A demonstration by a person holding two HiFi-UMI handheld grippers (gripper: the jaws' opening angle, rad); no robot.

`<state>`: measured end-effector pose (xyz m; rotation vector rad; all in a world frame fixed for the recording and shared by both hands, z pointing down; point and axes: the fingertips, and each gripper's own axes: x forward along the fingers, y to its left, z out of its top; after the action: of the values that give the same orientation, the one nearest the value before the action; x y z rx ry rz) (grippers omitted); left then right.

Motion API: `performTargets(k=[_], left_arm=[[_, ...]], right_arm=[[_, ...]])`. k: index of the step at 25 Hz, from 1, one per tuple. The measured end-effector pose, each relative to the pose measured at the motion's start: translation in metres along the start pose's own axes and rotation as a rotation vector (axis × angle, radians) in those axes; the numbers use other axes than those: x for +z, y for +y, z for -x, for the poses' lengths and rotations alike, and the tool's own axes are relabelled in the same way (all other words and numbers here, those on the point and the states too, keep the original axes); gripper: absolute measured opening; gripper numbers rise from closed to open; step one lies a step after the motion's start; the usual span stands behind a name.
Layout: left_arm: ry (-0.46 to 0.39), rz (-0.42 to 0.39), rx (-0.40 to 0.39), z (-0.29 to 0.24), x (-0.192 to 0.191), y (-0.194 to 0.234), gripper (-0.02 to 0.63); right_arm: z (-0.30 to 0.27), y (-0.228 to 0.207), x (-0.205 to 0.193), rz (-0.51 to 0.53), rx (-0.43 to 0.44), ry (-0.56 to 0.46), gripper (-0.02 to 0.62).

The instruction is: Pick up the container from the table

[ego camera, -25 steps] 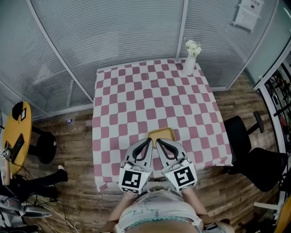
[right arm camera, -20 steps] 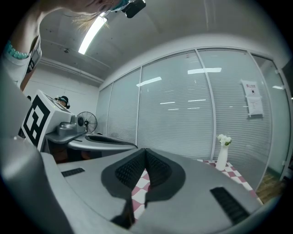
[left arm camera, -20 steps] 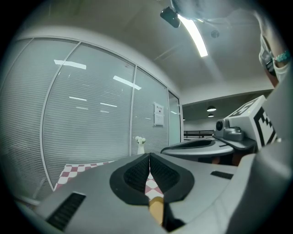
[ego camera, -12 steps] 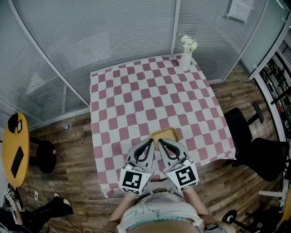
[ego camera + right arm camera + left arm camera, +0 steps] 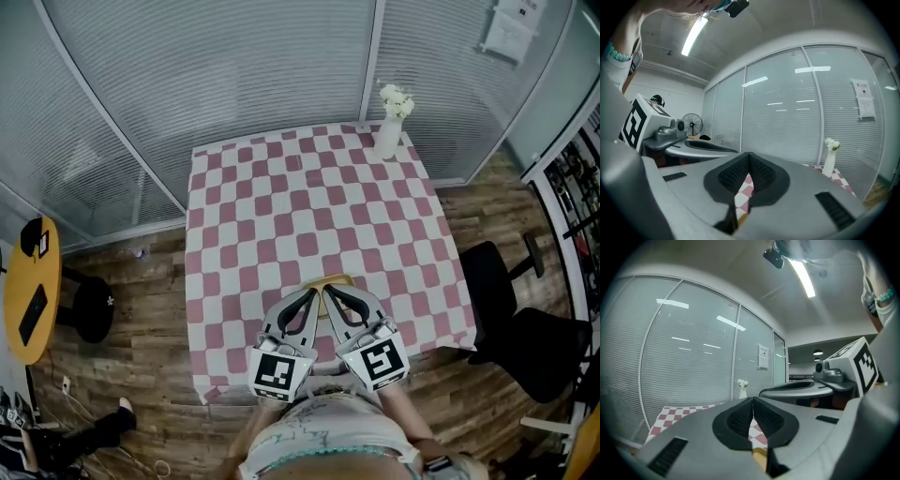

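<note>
**Pink Checks, Grey Jaws, a Strip of Yellow**

The tablecloth (image 5: 319,216) is chequered in dusty pink and white. At its near edge the container (image 5: 337,279) shows plain mustard yellow. The left gripper (image 5: 309,292) and right gripper (image 5: 330,292) are light grey with black textured pads (image 5: 740,417). Each carries a white cube (image 5: 278,371) printed with black square markers. At the far right, the vase (image 5: 387,139) and its flowers (image 5: 397,98) are white. The blinds (image 5: 234,75) behind are finely striped pale grey. The floor (image 5: 141,281) is brown wood planking, the round side table (image 5: 33,300) at left is yellow, and the chair (image 5: 525,328) at right is black.
</note>
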<state>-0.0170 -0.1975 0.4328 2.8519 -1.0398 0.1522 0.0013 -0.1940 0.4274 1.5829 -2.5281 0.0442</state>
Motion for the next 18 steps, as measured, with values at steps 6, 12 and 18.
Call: performTargets(k=[6,12,18], left_arm=[[-0.026,0.002,0.031,-0.013,0.008,-0.014,0.015],[-0.028,-0.001,0.063,-0.019,0.009,-0.021,0.015],[-0.037,0.011,0.1,-0.013,0.009,-0.022,0.015]], right_arm=[[0.007,-0.019,0.003,0.015,0.032,-0.05,-0.006],[0.014,-0.026,-0.001,0.015,0.061,-0.031,-0.006],[0.012,-0.027,0.002,0.018,0.089,-0.056,-0.006]])
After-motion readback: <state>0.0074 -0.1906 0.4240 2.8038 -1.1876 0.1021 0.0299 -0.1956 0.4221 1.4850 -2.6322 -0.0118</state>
